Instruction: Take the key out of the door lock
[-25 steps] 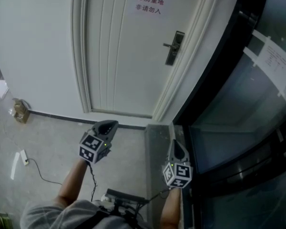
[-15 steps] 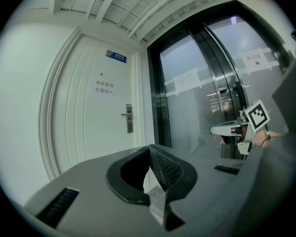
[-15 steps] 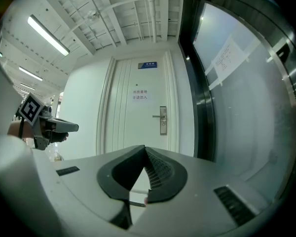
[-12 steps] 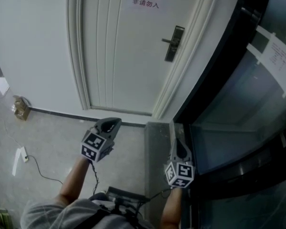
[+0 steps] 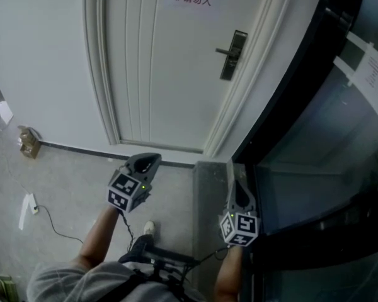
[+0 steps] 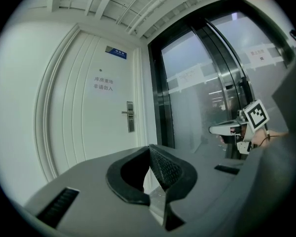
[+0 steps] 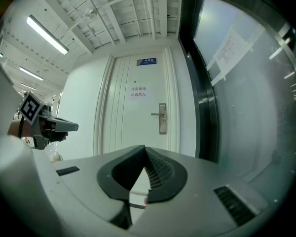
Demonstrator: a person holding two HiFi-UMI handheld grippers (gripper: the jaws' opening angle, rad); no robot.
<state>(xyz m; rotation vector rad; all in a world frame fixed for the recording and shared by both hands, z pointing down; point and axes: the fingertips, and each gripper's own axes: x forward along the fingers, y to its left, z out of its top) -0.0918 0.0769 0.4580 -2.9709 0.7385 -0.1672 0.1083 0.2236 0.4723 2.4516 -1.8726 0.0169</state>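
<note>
You have soft, even indoor light in the head view: the white door (image 5: pixel 170 68) is bright and flat, with no hard shadow on it. The glass wall (image 5: pixel 327 137) beside it reads dark and carries pale, hazy reflections, and the floor (image 5: pixel 69 181) is a dimmer grey. In the right gripper view, the ceiling tube lamps (image 7: pixel 47 35) at upper left burn out to plain white. Both gripper views bow straight lines hard toward the edges and end in a black round border. Close to the lens, the left gripper (image 6: pixel 149 149) and right gripper (image 7: pixel 145 149) look soft, their pad hollows sunk in shadow.
</note>
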